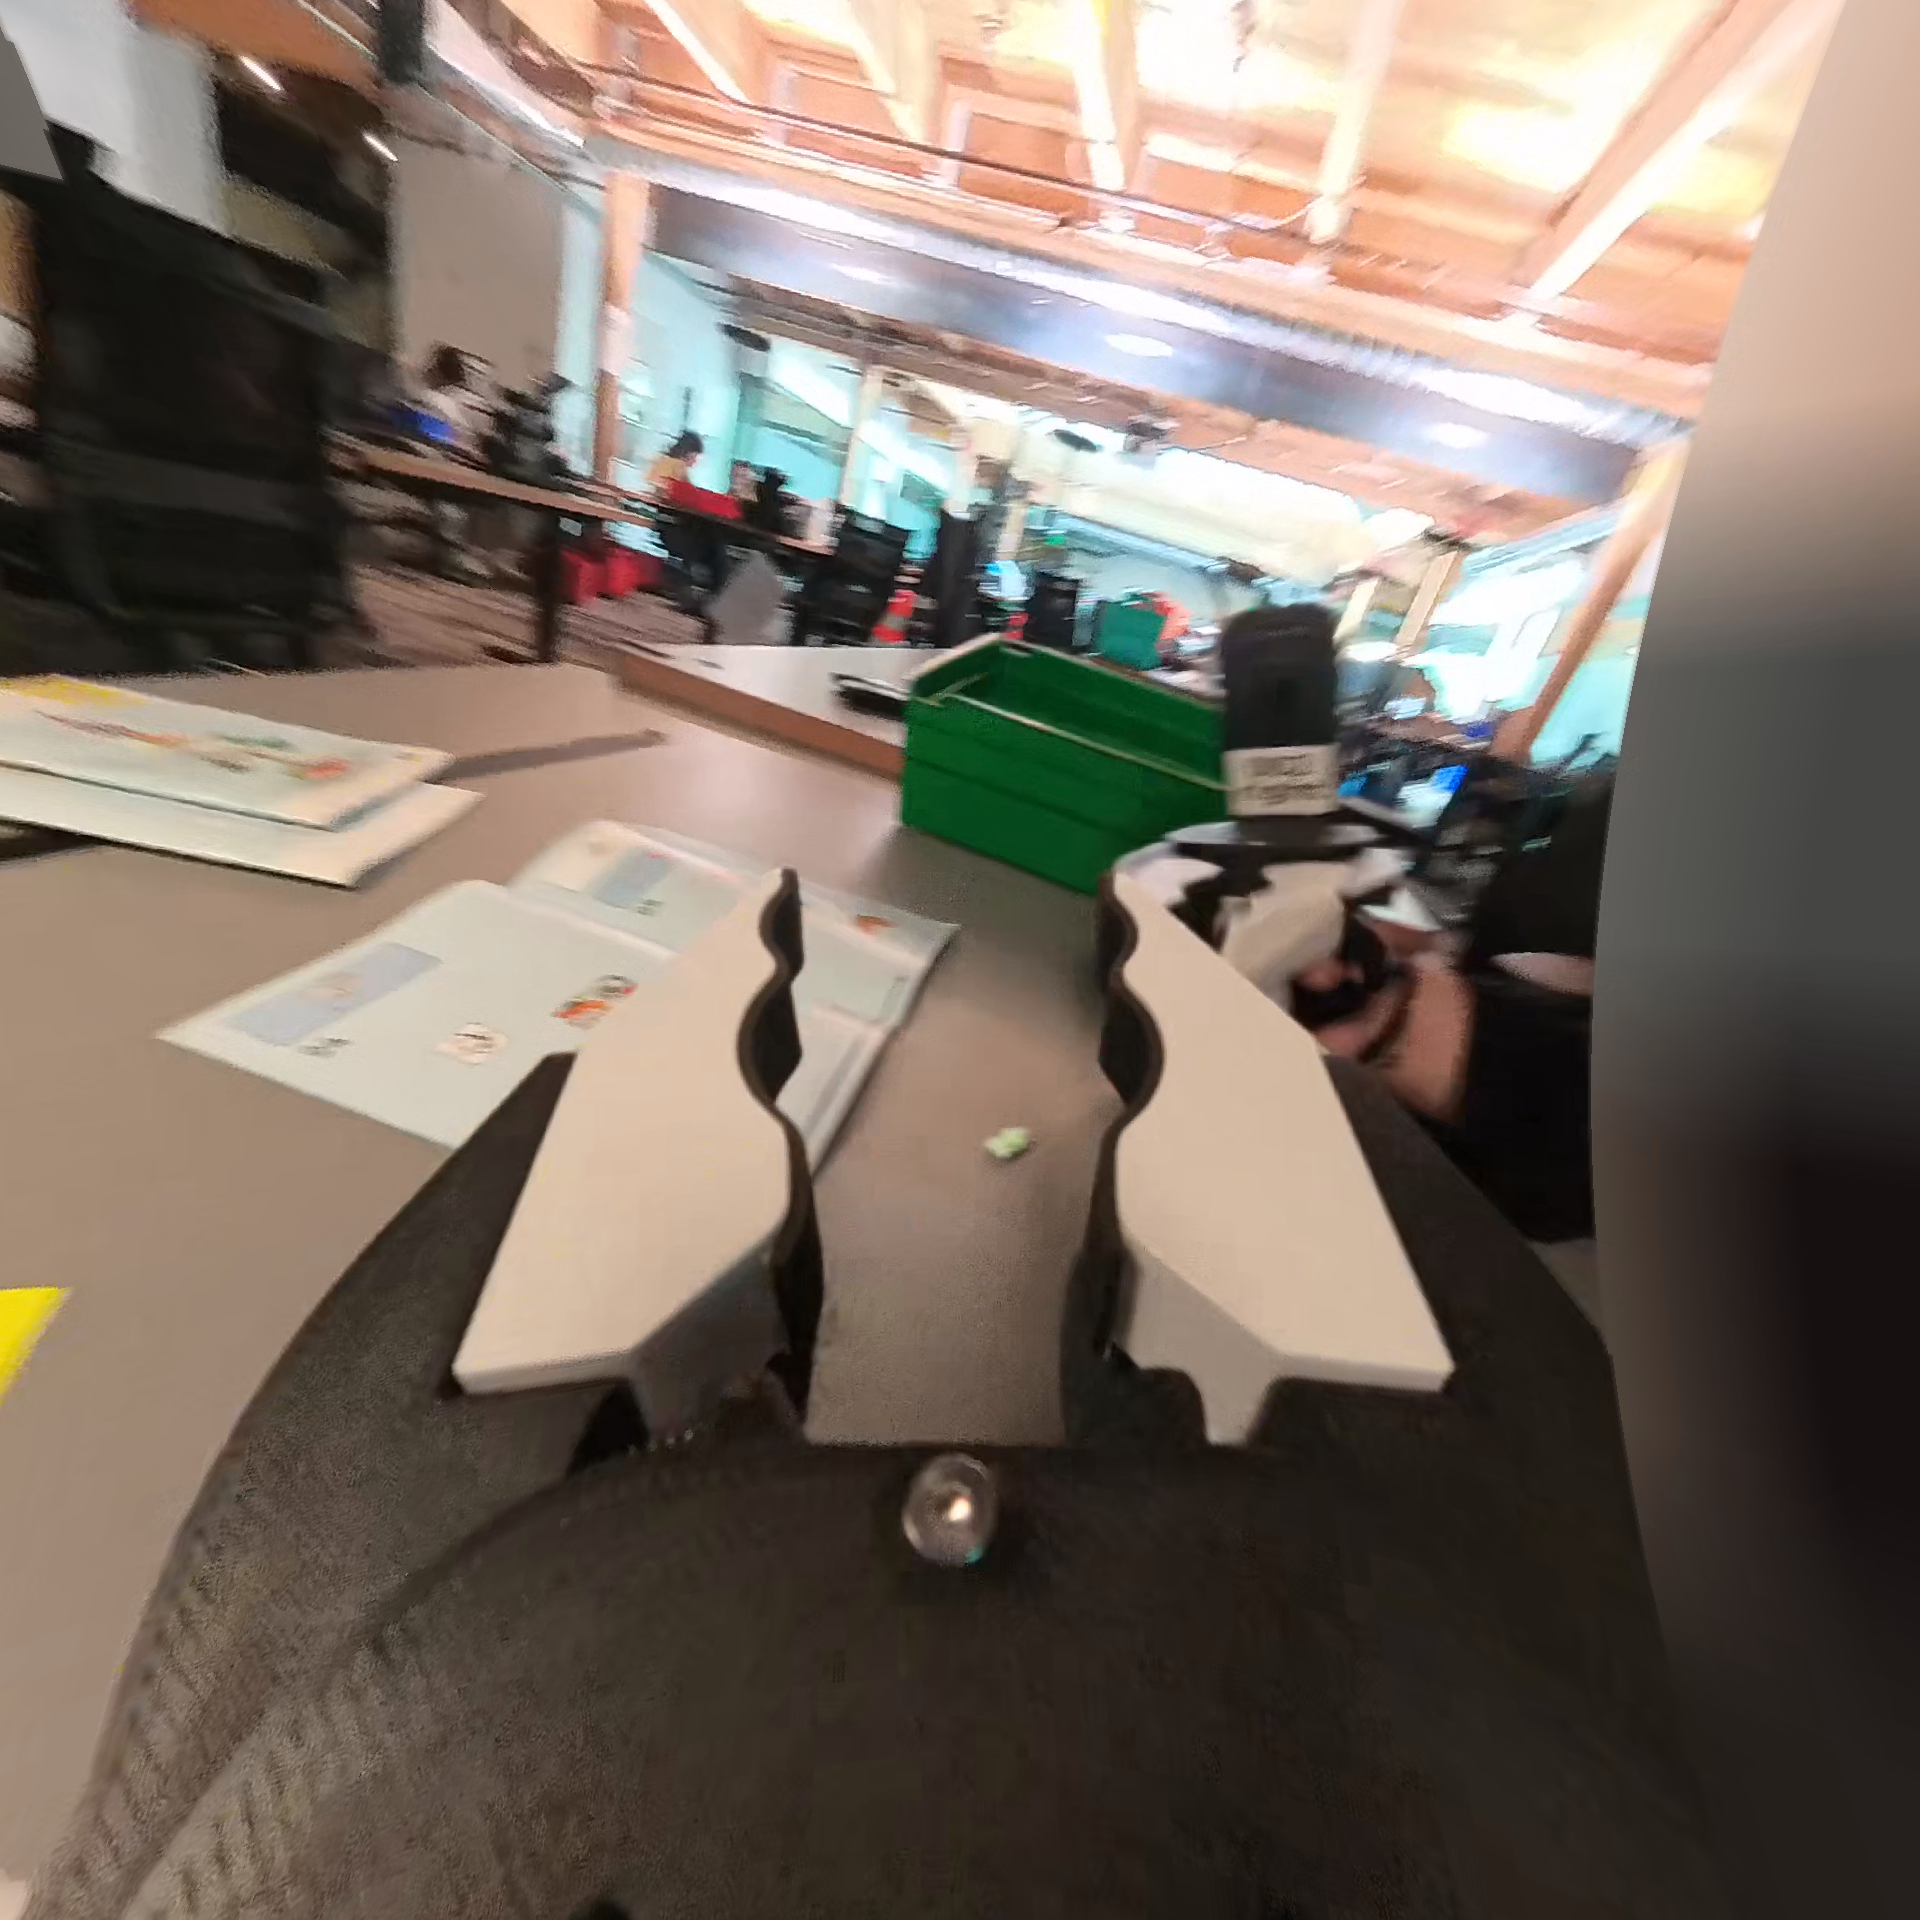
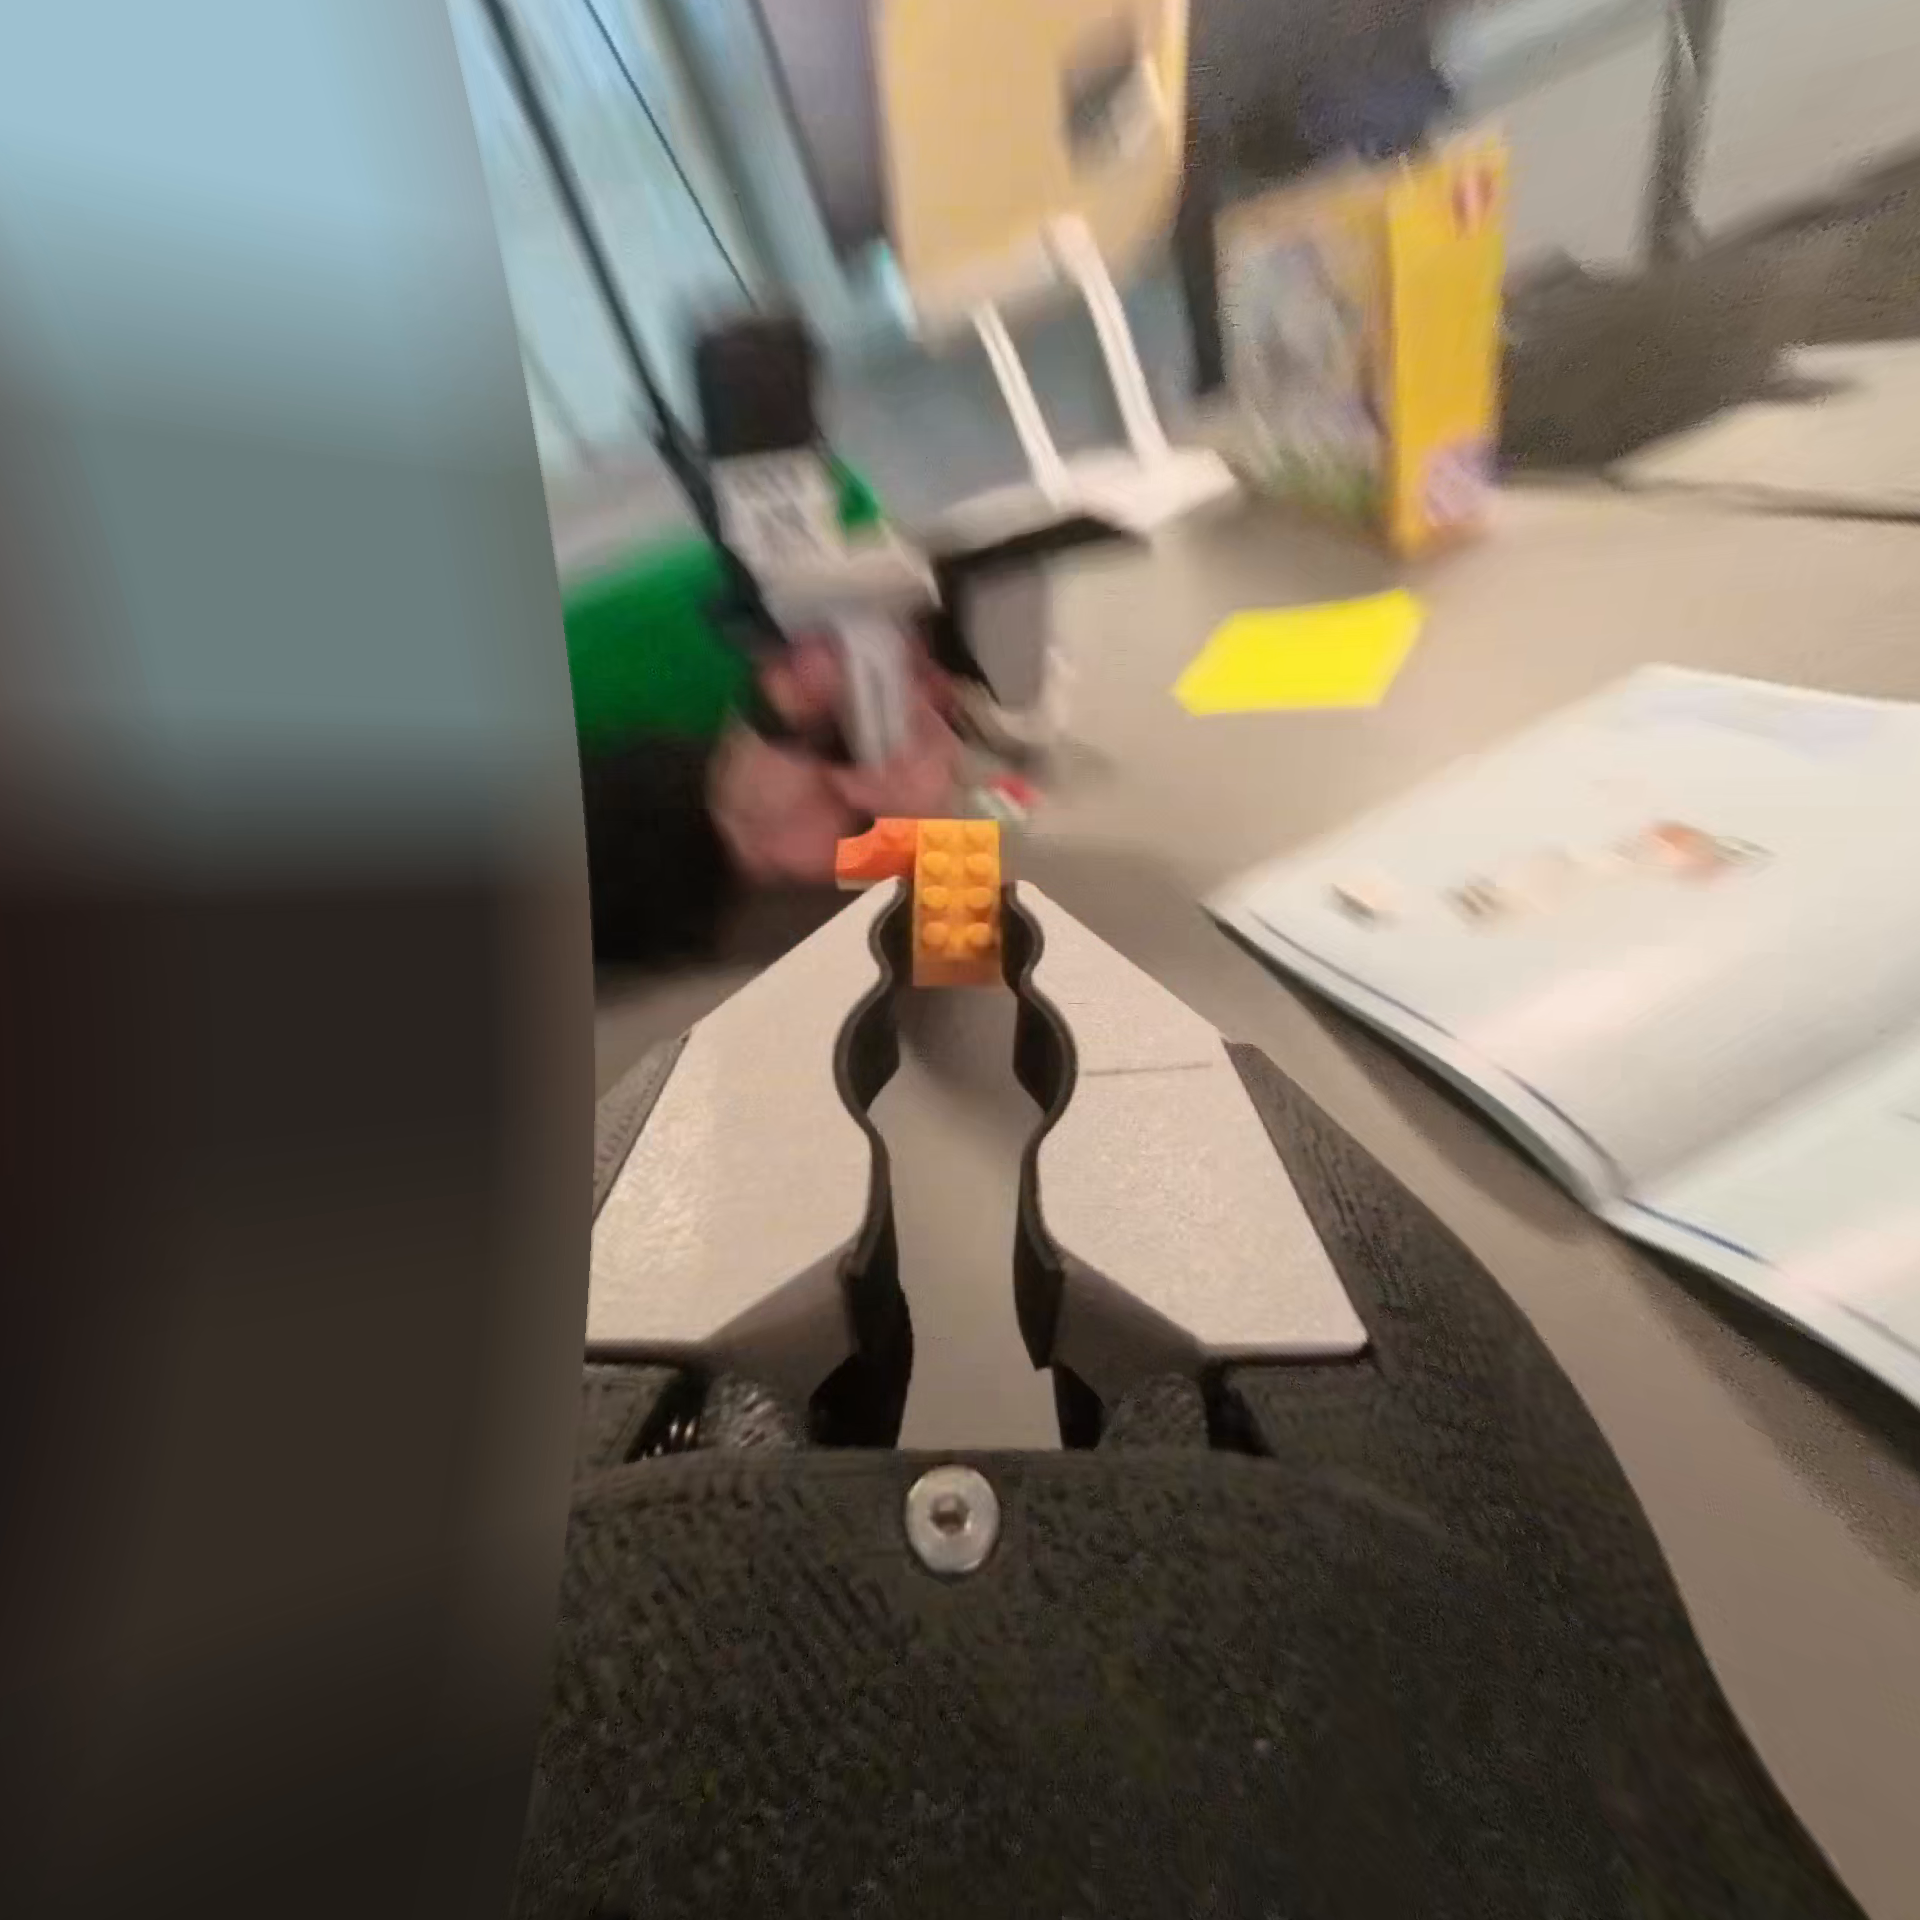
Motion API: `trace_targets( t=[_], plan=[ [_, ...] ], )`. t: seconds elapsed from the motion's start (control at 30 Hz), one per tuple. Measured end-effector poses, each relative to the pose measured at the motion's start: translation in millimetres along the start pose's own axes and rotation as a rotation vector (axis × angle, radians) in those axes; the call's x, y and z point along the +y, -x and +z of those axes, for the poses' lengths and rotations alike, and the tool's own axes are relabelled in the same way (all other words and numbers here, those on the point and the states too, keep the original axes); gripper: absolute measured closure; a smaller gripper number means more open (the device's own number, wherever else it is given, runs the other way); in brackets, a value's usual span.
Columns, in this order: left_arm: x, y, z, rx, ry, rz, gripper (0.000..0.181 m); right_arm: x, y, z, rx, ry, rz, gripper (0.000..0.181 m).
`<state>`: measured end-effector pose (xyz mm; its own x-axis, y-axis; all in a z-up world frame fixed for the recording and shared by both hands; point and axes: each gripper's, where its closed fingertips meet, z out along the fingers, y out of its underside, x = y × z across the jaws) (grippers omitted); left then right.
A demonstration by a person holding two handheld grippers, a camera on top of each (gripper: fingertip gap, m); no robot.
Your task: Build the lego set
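Note:
My left gripper (image 1: 945,904) is open and empty above the grey table (image 1: 260,1143). A small light green piece (image 1: 1008,1143) lies on the table between its fingers. My right gripper (image 2: 958,899) is shut on an orange lego assembly (image 2: 951,904), held at the fingertips with its studs facing the camera and a darker orange part sticking out to the left. The right gripper also shows in the left wrist view (image 1: 1278,894) at the right, held by a hand. The left gripper shows blurred in the right wrist view (image 2: 873,644), held by a hand.
An open instruction booklet (image 1: 540,987) lies left of my left gripper; it also shows in the right wrist view (image 2: 1621,966). More booklets (image 1: 208,769) lie farther left. A green bin (image 1: 1049,769) stands behind. A yellow sheet (image 2: 1304,655) and the yellow set box (image 2: 1392,343) are farther back. My right fingertips sit around 8 centimetres from my left ones.

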<state>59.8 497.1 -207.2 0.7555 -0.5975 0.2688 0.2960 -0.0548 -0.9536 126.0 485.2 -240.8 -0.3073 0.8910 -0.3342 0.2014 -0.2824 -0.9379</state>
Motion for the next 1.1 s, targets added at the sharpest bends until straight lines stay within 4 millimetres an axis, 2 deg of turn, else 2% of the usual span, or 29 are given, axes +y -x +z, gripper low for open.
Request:
trace_targets(
  t=[0.07,0.2,0.33,0.43,0.5,0.57,0.6,0.67,0.73,0.8,0.87,1.0,1.1],
  plan=[
    [-5,5,-4,-0.081,-0.017,0.104,0.126,30,-15,3,0.164,0.225,-0.161,0.167],
    [-10,-1,-5,-0.087,-0.045,0.177,0.127,69,-6,9,0.144,0.473,-0.195,0.167],
    [-5,1,-3,-0.083,-0.021,0.144,0.127,81,-6,8,0.144,0.558,-0.208,0.165],
    [-5,4,-5,-0.091,-0.026,0.129,0.127,82,-1,6,0.114,0.562,-0.245,0.149],
    [-6,6,-6,-0.101,-0.028,0.126,0.127,72,5,3,0.085,0.498,-0.350,0.142],
    [-7,7,-7,-0.107,-0.032,0.124,0.127,44,-2,-6,0.165,0.351,-0.464,0.139],
    [-8,8,-8,-0.109,-0.034,0.124,0.127,24,-13,-15,0.251,0.262,-0.511,0.138],
    [-7,8,-8,-0.111,-0.034,0.119,0.127,-19,-41,-47,0.496,0.076,-0.597,0.138],
    [-7,8,-7,-0.107,-0.034,0.114,0.127,-57,-67,-93,0.778,-0.112,-0.674,0.139],
    [-6,7,-6,-0.102,-0.035,0.116,0.127,-82,-82,-140,1.018,-0.285,-0.699,0.144],
    [-5,8,-6,-0.109,-0.040,0.140,0.125,-85,-92,-164,1.123,-0.346,-0.694,0.154],
    [-5,12,-5,-0.148,-0.039,0.216,0.122,-80,-110,-171,1.239,-0.215,-0.885,0.175],
    [-5,14,-8,-0.191,-0.023,0.309,0.124,-83,-118,-173,1.246,-0.211,-0.923,0.181]
  ],
)
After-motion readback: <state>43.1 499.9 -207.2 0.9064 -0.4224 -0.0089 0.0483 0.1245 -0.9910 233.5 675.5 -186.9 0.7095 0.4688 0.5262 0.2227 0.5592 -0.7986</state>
